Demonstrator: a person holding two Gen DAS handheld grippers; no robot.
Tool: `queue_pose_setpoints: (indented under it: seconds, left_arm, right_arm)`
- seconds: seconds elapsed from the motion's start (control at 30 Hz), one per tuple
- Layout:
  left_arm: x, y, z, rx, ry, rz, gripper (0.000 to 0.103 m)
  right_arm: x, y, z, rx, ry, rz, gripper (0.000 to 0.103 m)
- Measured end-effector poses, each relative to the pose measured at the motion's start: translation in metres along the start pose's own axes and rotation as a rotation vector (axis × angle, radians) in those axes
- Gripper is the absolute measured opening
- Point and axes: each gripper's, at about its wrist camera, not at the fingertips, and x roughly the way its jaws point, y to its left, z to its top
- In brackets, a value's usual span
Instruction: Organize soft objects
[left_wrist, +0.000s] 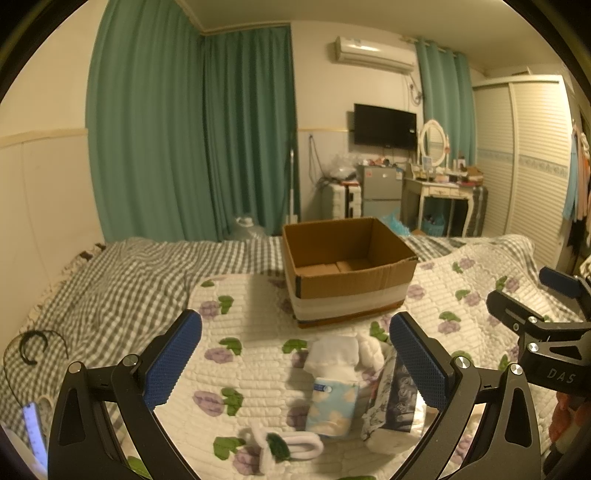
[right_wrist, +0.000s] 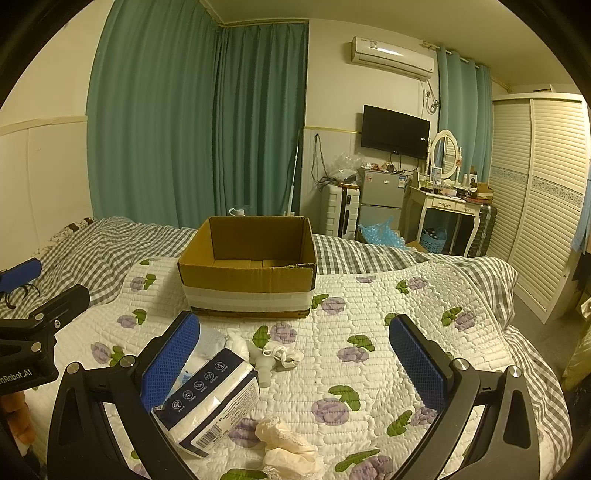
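Currently both tools hang over a bed (right_wrist: 369, 258) spread with a white quilted blanket (right_wrist: 369, 325) printed with purple flowers; the left tool (left_wrist: 295, 369) has its blue-padded fingers spread wide with nothing between the pads, and the right tool (right_wrist: 295, 369) is spread just as wide and likewise grips nothing. An open cardboard box (right_wrist: 251, 284), banded with white tape near its base, sits on the blanket beyond both tools. Soft things lie in a loose cluster on the blanket nearer than the box: a wrapped tissue pack (right_wrist: 210, 402) just beside the right tool's left finger; a pale blue cloud-print pouch (left_wrist: 332, 410) with a folded white cloth (left_wrist: 334, 356) above it; a white sock with a green patch (left_wrist: 284, 445) at the near edge; a cream lace piece (right_wrist: 288, 446) low in the right wrist view; a small white bundle (right_wrist: 277, 356) between pack and box.
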Motion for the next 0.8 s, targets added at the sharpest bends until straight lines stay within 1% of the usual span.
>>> queue_pose_setpoints:
  seconds: [0.23,0.43,0.53,0.6,0.67,0.73,0.8]
  left_arm:
    - [-0.005,0.001,0.001,-0.003,-0.010,0.005,0.103]
    - [-0.025,0.001,0.009,-0.009,-0.029,0.010,0.103]
    - [-0.033,0.004,0.009,-0.015,-0.022,0.010,0.103]
    - [-0.033,0.006,0.006,-0.012,-0.003,0.008,0.103]
    - [-0.027,0.008,-0.002,-0.008,0.026,0.023,0.103]
    - [-0.017,0.009,-0.013,0.002,0.061,0.041,0.103]
    - [-0.005,0.011,-0.025,0.013,0.104,0.065,0.103]
  right_arm:
    - [-0.005,0.001,0.003,0.000,-0.003,0.012,0.103]
    - [-0.024,-0.005,0.012,0.002,-0.028,0.025,0.103]
    - [-0.034,-0.010,0.015,-0.003,-0.024,0.024,0.103]
    - [-0.035,-0.012,0.013,-0.013,-0.001,0.029,0.103]
    - [-0.029,-0.014,0.006,-0.027,0.038,0.036,0.103]
    - [-0.017,-0.017,-0.004,-0.041,0.085,0.039,0.103]
    - [0.001,-0.017,-0.019,-0.051,0.152,0.044,0.103]
